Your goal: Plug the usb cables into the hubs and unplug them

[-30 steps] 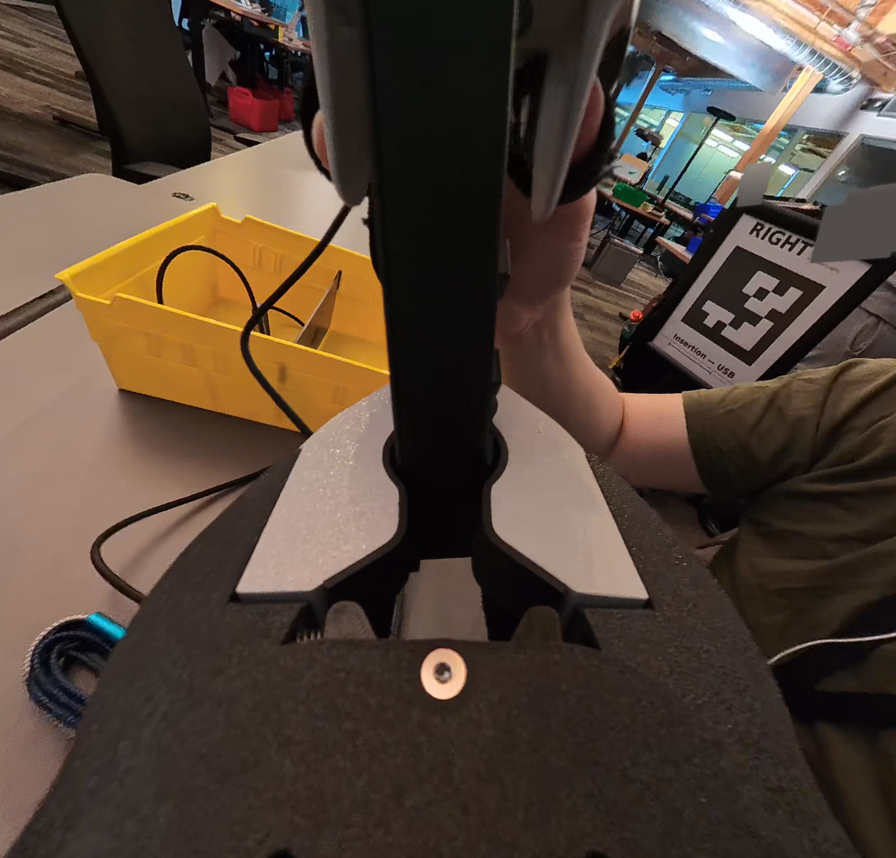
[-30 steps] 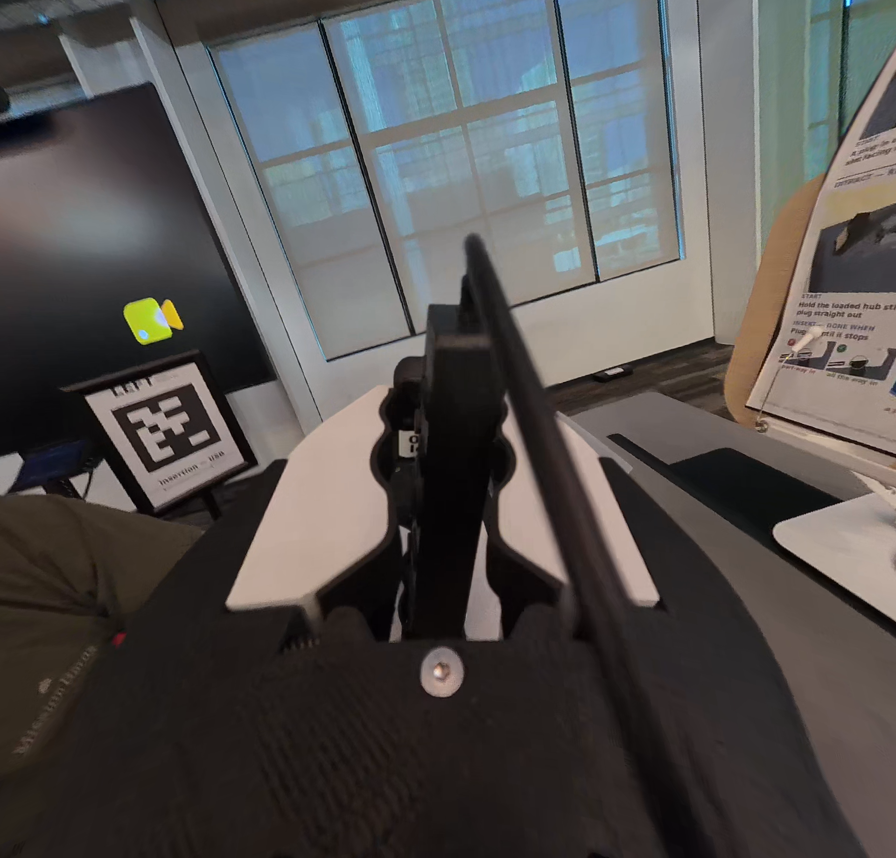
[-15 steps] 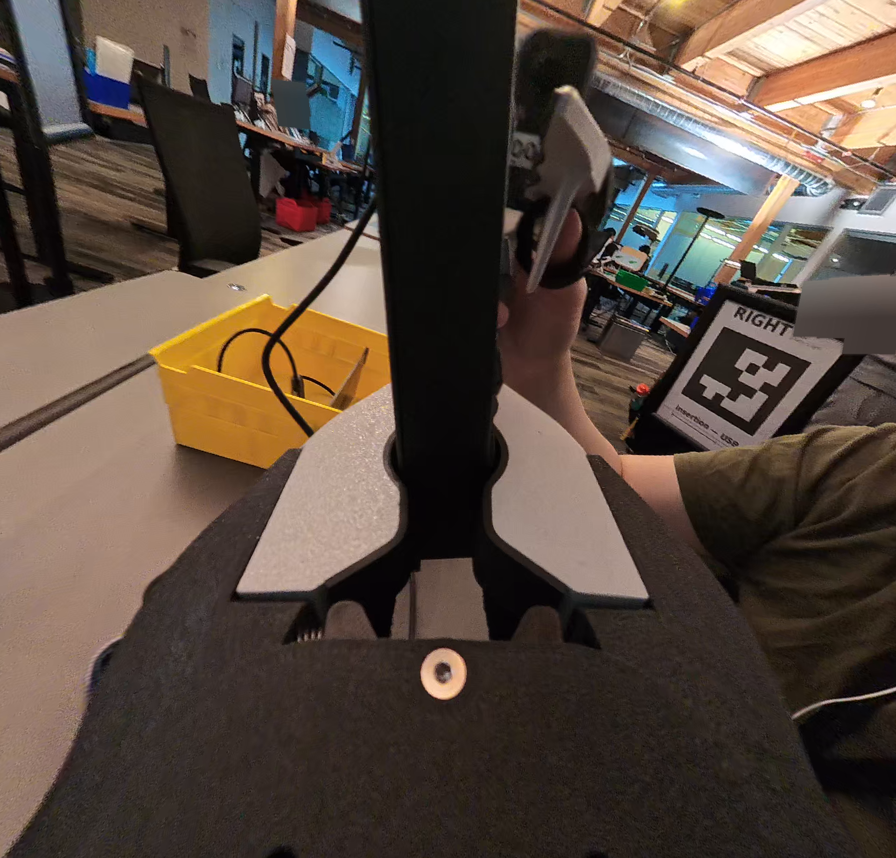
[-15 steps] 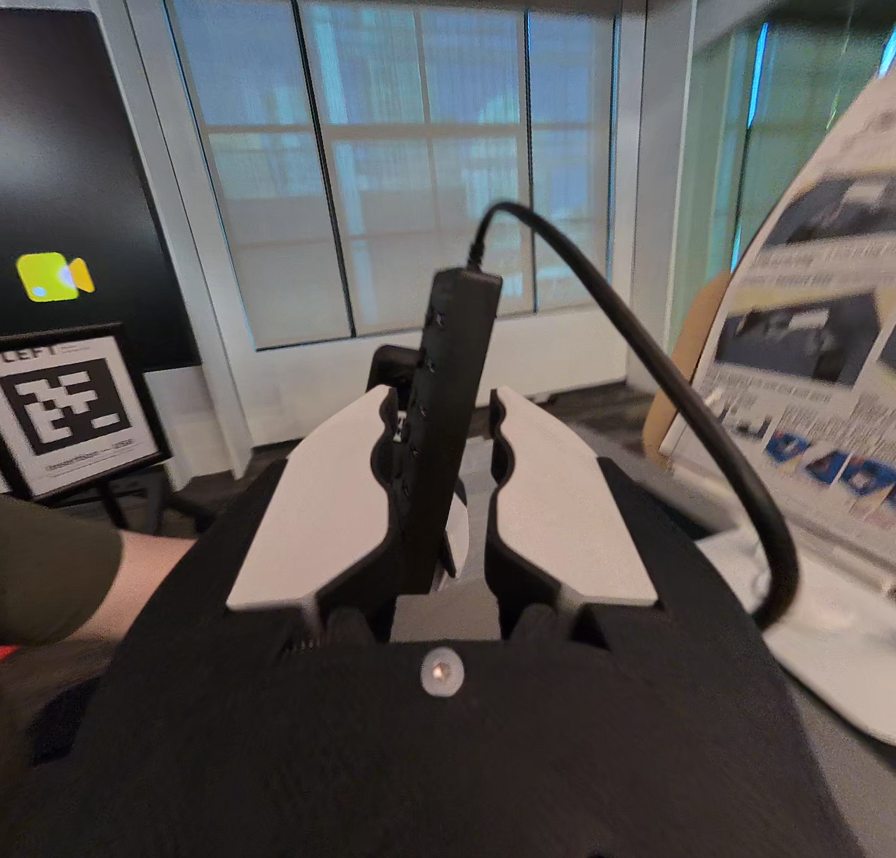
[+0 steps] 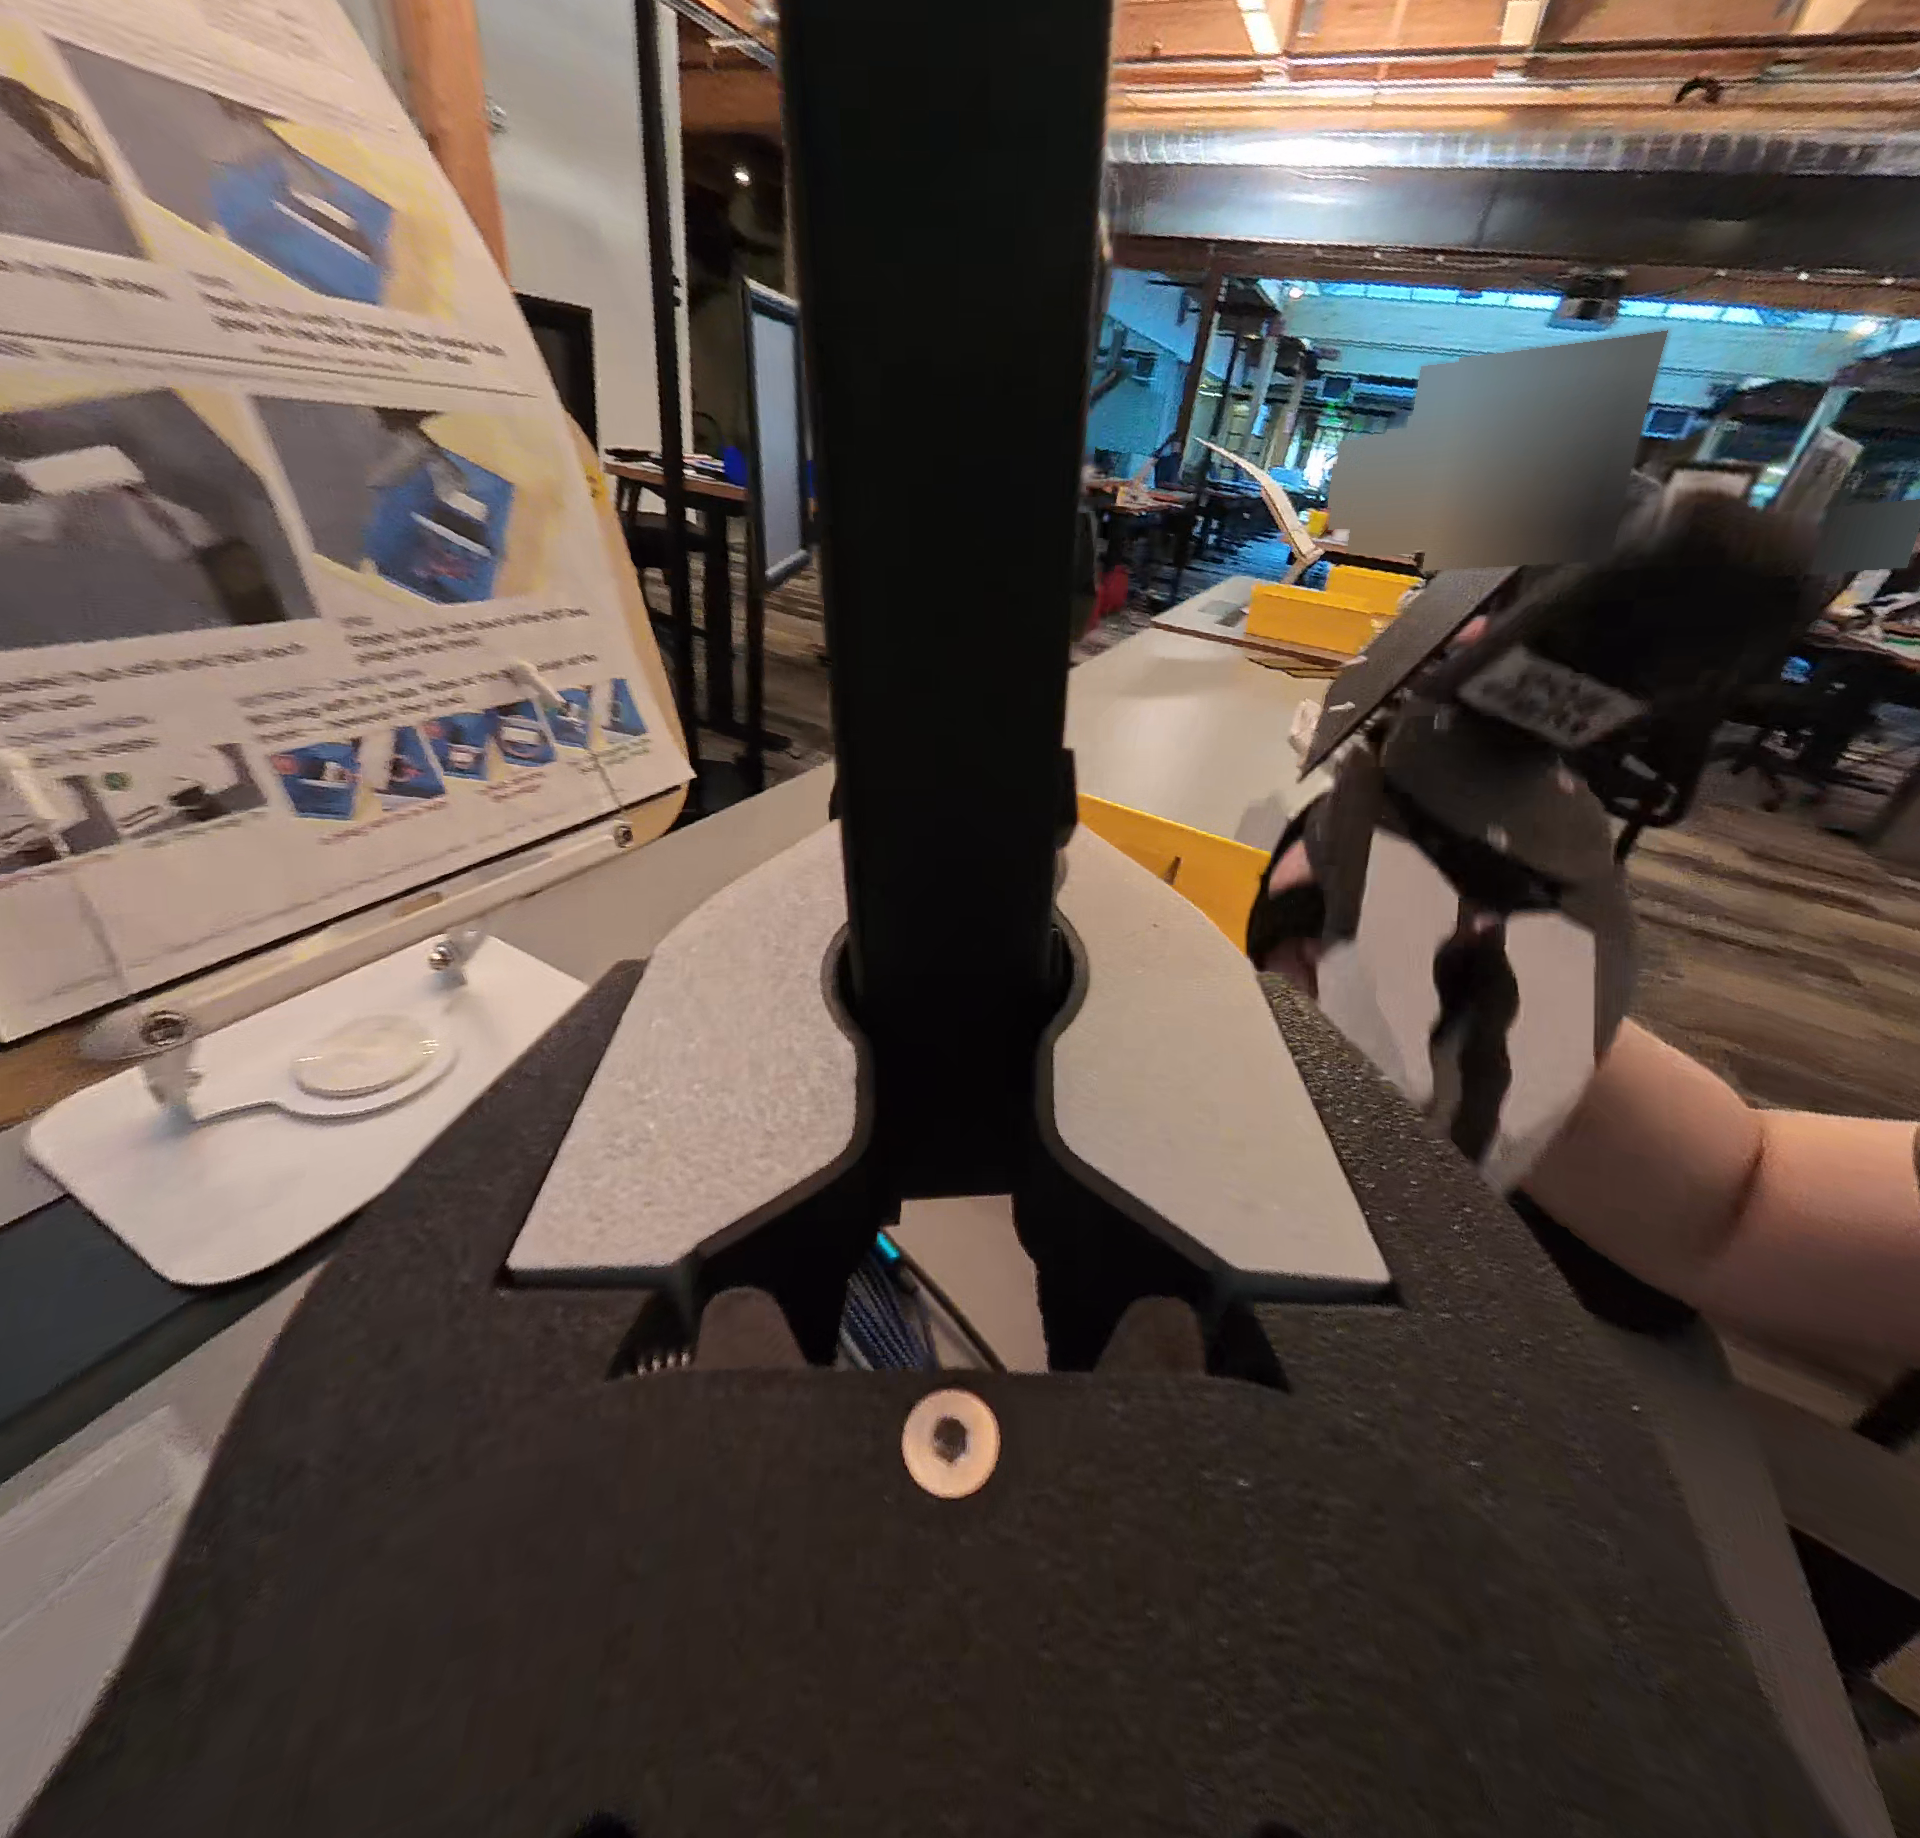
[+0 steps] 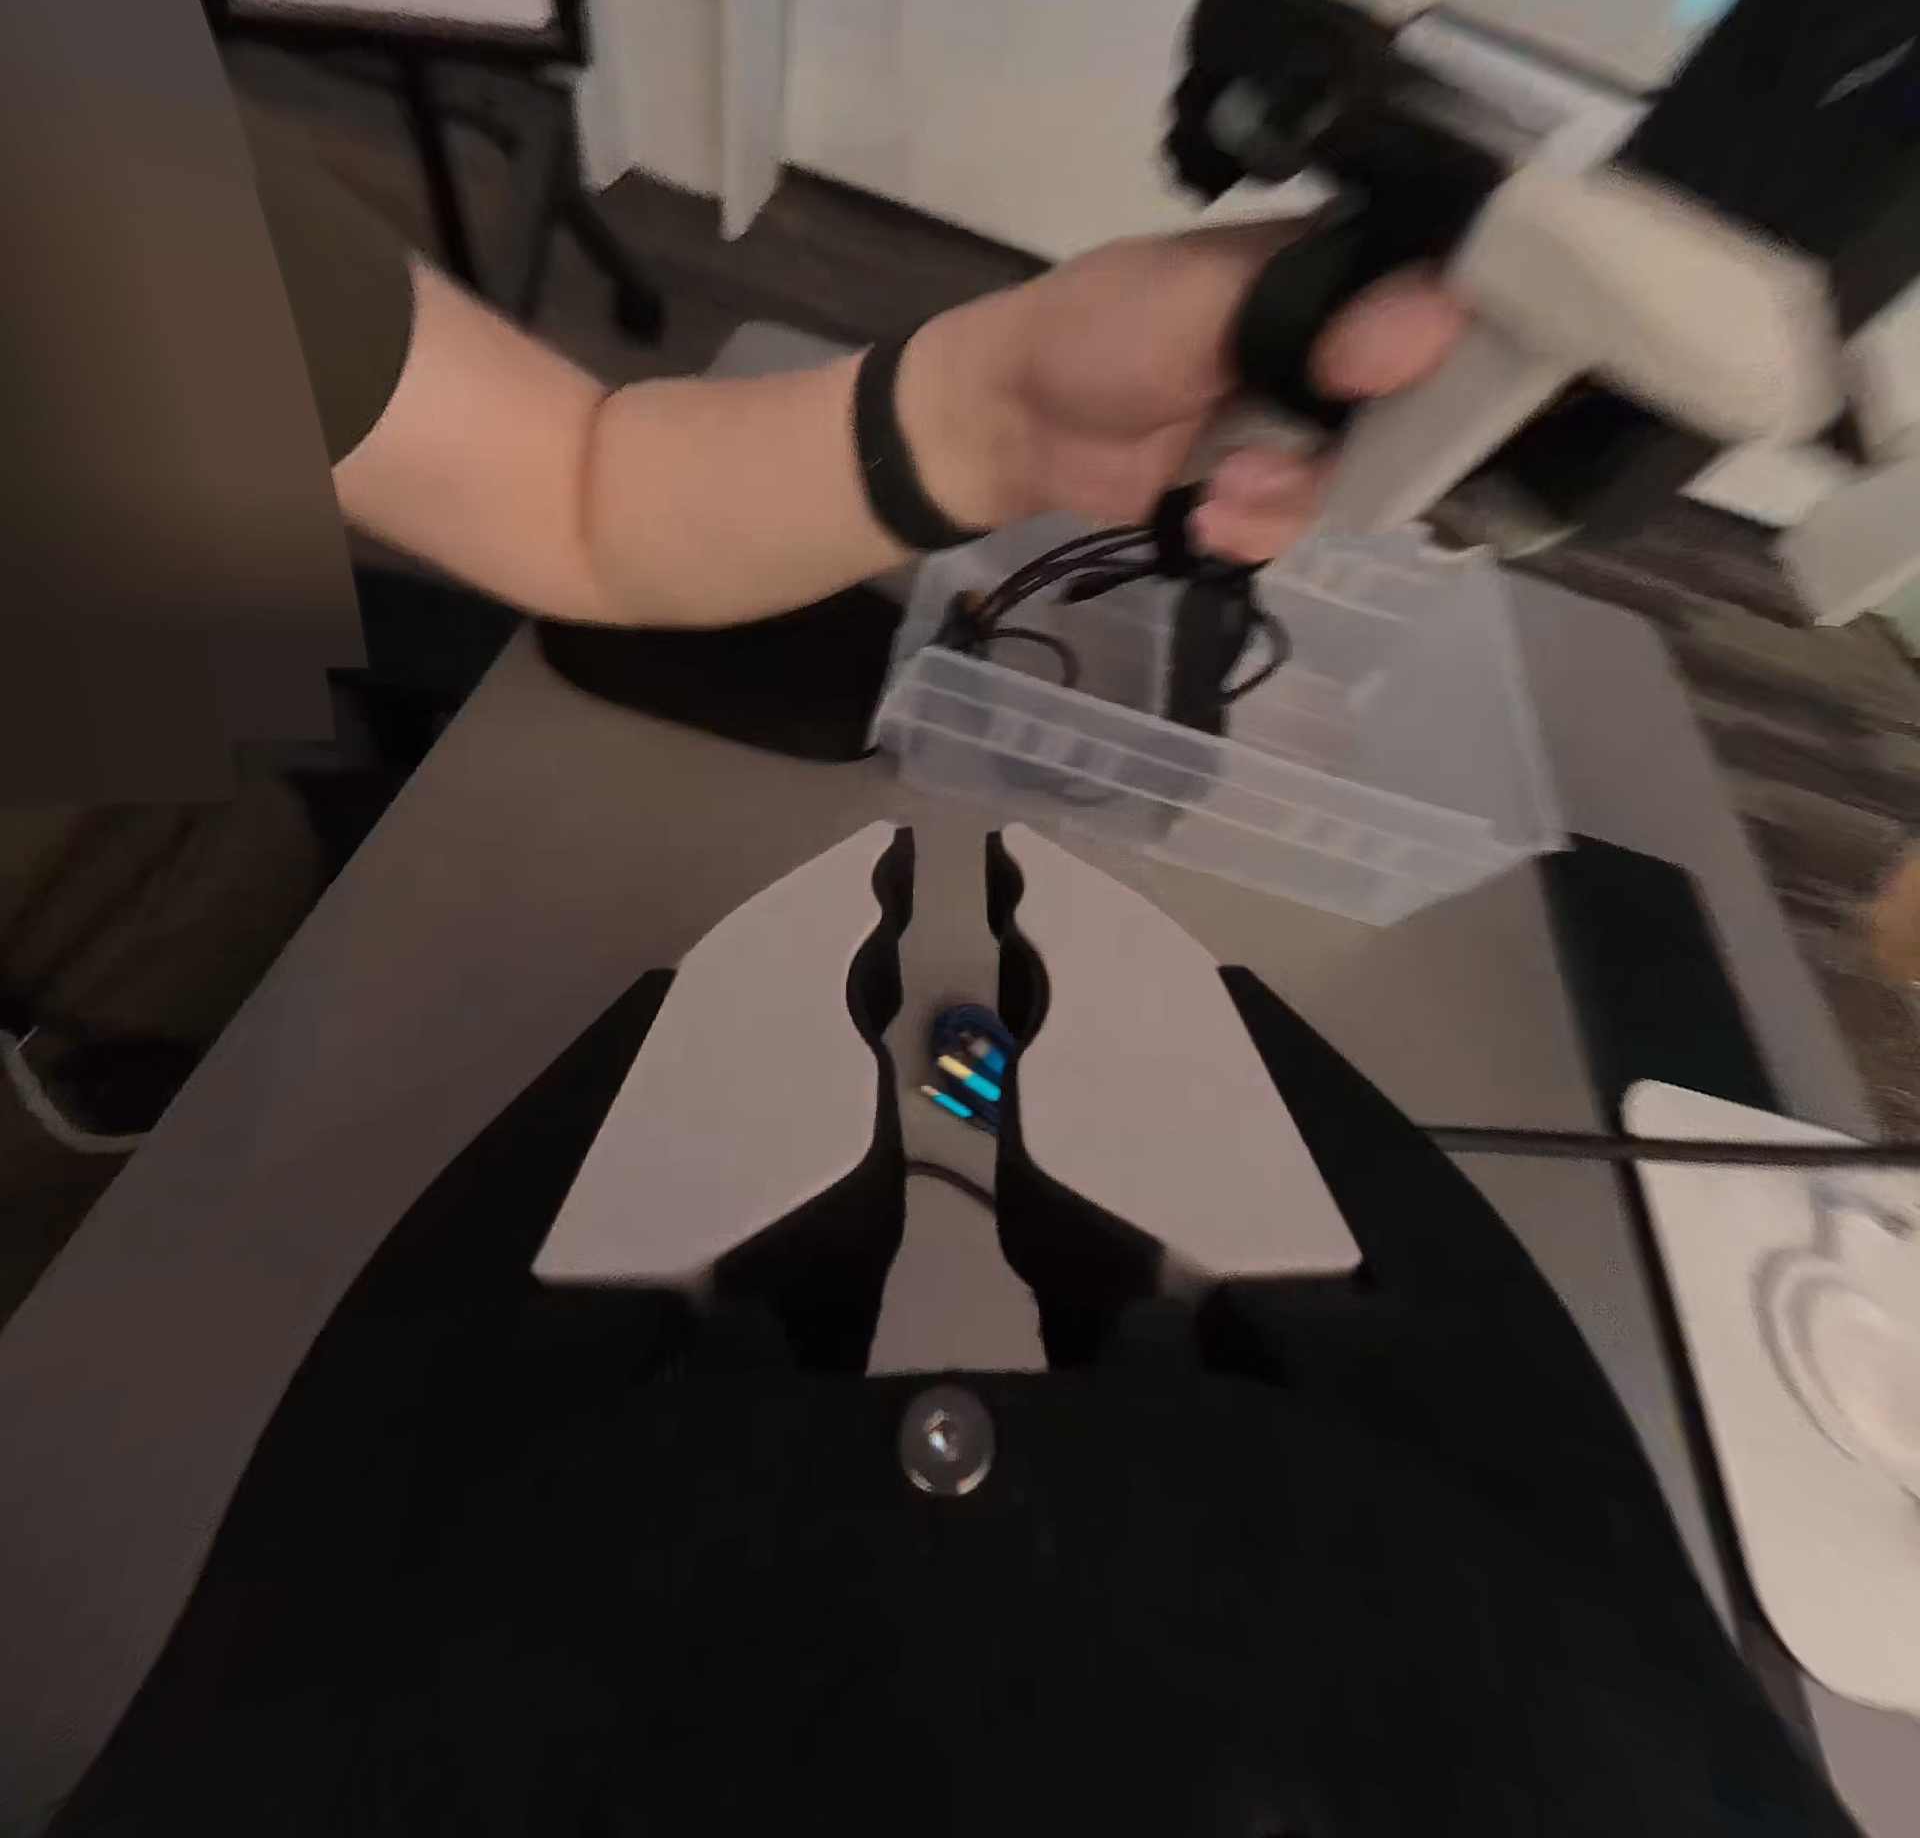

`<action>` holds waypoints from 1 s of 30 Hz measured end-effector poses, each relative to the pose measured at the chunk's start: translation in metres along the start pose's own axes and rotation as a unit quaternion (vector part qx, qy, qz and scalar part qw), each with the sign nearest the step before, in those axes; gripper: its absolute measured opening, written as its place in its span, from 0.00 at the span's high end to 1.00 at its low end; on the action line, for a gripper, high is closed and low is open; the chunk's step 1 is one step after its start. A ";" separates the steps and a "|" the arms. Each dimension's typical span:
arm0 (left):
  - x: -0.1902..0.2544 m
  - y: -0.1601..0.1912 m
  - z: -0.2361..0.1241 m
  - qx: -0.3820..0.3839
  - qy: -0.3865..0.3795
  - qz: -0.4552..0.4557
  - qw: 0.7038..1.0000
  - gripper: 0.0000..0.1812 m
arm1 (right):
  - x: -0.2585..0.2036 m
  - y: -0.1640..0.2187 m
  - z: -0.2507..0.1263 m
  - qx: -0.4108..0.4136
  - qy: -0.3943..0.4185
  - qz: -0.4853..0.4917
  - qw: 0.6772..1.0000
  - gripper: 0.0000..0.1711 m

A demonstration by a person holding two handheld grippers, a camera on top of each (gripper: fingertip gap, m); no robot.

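One black hub sits pinched in my left gripper; my right gripper is spread, empty, above one blue cable.

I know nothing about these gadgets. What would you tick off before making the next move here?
1. Left tool grips the hub: ok, its jaws are shut on it.
2. Right tool is free to pick something up: ok, it is open and empty.
3. Blue cable is lined up with the right tool: ok, it shows between the fingers, lying on the table.
4. Hub's ports face the cable: cannot tell, no ports show.
5. Right view is sharp enough to aim: not ok, it is blurred.
6. Clear bin is out of the way: ok, it sits beyond the cable.
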State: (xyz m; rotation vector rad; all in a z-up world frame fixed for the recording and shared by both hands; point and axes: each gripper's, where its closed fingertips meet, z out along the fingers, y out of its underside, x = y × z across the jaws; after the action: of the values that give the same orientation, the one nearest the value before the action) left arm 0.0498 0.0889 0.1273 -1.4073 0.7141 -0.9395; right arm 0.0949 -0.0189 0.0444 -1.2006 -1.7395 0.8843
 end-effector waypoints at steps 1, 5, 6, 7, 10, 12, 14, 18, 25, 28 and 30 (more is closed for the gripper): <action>-0.002 -0.002 -0.004 0.001 -0.003 -0.003 1.000 0.86 | -0.006 0.010 0.011 -0.019 -0.020 -0.006 1.000 0.92; -0.006 -0.006 -0.010 0.000 -0.006 -0.005 1.000 0.86 | -0.010 0.075 0.053 -0.158 -0.042 -0.025 0.986 0.92; -0.006 -0.006 -0.010 -0.001 -0.004 -0.005 1.000 0.86 | -0.012 0.094 0.062 -0.193 -0.051 -0.031 0.979 0.92; -0.004 -0.007 -0.009 -0.001 0.001 -0.007 1.000 0.86 | -0.013 0.111 0.070 -0.225 -0.056 -0.038 0.972 0.91; 0.001 -0.008 -0.009 -0.002 0.013 -0.007 1.000 0.86 | -0.007 0.145 0.084 -0.287 -0.033 -0.071 0.955 0.91; 0.004 -0.009 -0.009 -0.002 0.020 -0.005 1.000 0.86 | 0.000 0.155 0.087 -0.304 -0.011 -0.097 0.948 0.91; 0.006 -0.011 -0.009 0.000 0.026 -0.006 1.000 0.86 | 0.007 0.156 0.090 -0.293 0.010 -0.116 0.949 0.91; 0.008 -0.012 -0.009 0.002 0.037 -0.010 0.999 0.86 | 0.015 0.174 0.089 -0.322 0.022 -0.105 0.941 0.91; 0.006 -0.013 -0.008 0.008 0.039 -0.015 0.999 0.86 | 0.016 0.169 0.095 -0.275 0.000 -0.061 0.960 0.90; 0.007 -0.014 -0.008 0.008 0.041 -0.014 0.999 0.86 | 0.011 0.160 0.096 -0.258 -0.038 -0.061 0.963 0.90; 0.007 -0.015 -0.009 0.010 0.040 -0.013 0.999 0.86 | 0.010 0.154 0.095 -0.260 -0.067 -0.063 0.961 0.91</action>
State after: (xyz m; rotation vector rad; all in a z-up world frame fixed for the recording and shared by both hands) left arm 0.0431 0.0796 0.1420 -1.3711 0.7457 -1.0248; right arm 0.0637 0.0274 -0.1283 -1.3606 -2.2175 0.4459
